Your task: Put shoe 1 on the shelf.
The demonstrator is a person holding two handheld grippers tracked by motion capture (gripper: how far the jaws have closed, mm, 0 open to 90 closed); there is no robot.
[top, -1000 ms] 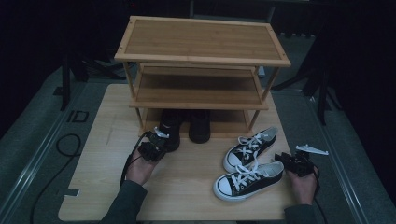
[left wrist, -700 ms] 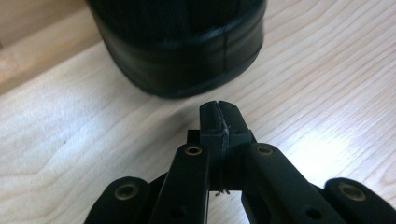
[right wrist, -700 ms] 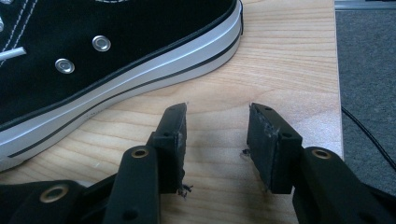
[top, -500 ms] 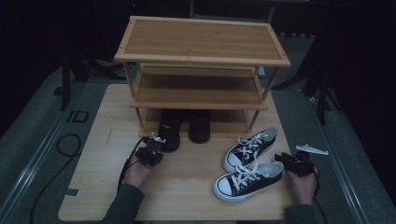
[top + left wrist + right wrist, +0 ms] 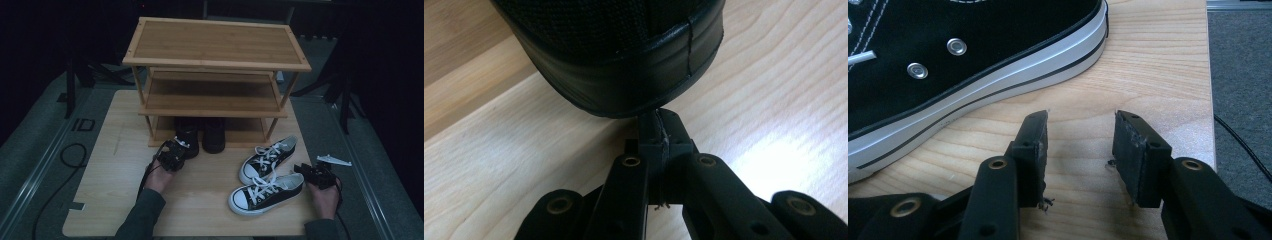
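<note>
In the high view, a wooden three-tier shoe rack (image 5: 216, 50) stands at the upper centre of a pale wooden table (image 5: 110, 200). Two dark boots sit under its lowest shelf; the left gripper (image 5: 176, 150), just left of centre, has its tip at the heel of the left black boot (image 5: 189, 142). In the lower right lie two black-and-white sneakers, and the right gripper (image 5: 306, 171) rests just beside the heel of the nearer sneaker (image 5: 267, 190) (a small white part lies near it on the grey floor). In the left gripper view, the jaws are clenched together with nothing between them, their tip touching the boot's rounded black heel (image 5: 624, 65) at the top of the frame. In the right gripper view, the jaws stand apart over bare table, released, with the sneaker's white sole (image 5: 978, 95) at upper left, close to the left jaw but not touching it.
</note>
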